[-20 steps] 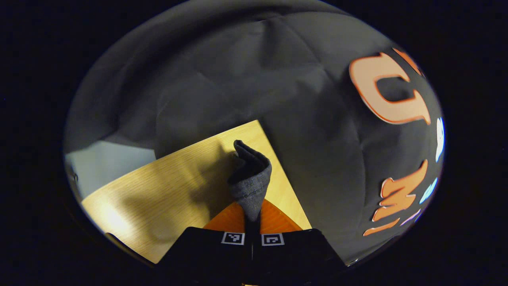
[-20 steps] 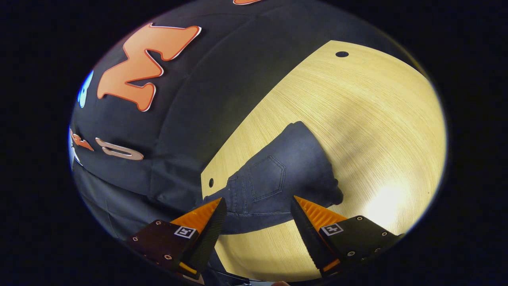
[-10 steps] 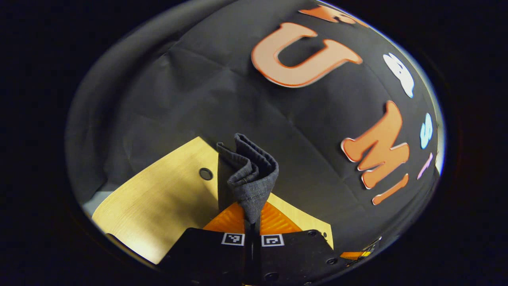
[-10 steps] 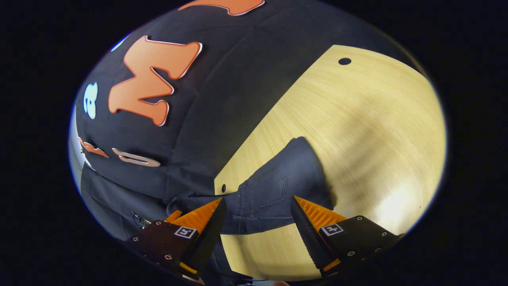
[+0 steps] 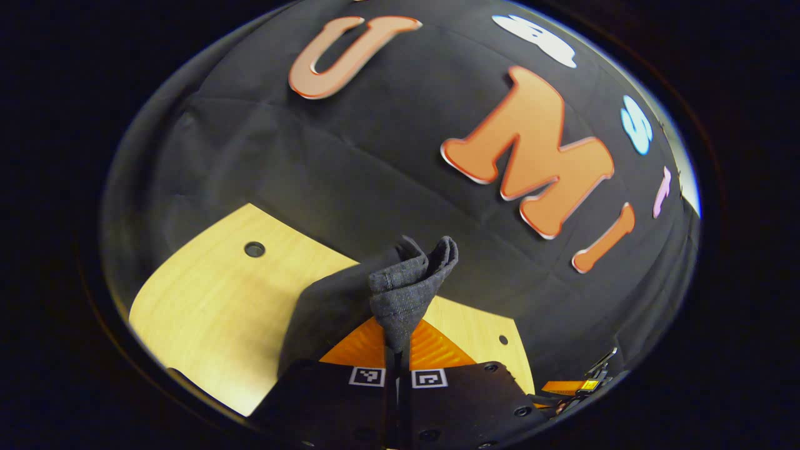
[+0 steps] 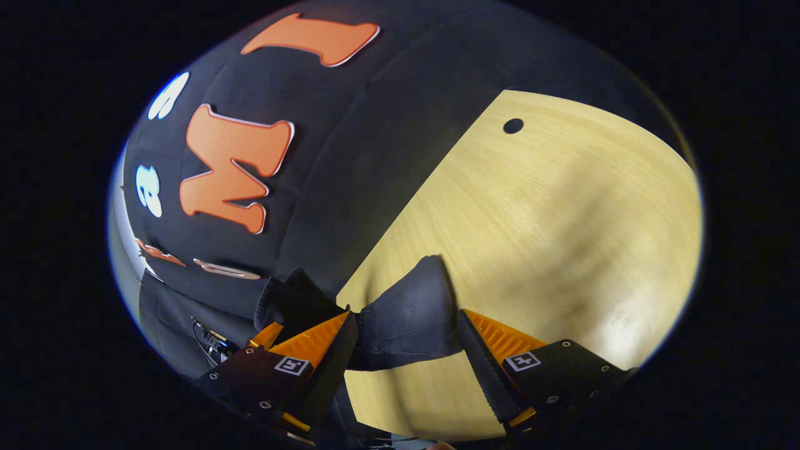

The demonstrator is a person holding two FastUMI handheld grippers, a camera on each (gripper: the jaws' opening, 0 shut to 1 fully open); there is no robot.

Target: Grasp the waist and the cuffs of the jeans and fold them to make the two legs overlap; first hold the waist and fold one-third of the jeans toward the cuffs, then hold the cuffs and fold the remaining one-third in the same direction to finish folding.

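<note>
Item: jeans [image 6: 406, 319] on table [image 6: 562, 206]. My left tongs [image 5: 398, 337] clenched on denim; right tongs [image 6: 406, 344] released. Thirds folds prob. still left.

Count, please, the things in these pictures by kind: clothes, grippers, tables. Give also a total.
Jeans: 1
Grippers: 2, the left gripper and the right gripper
Table: 1
Total: 4
</note>
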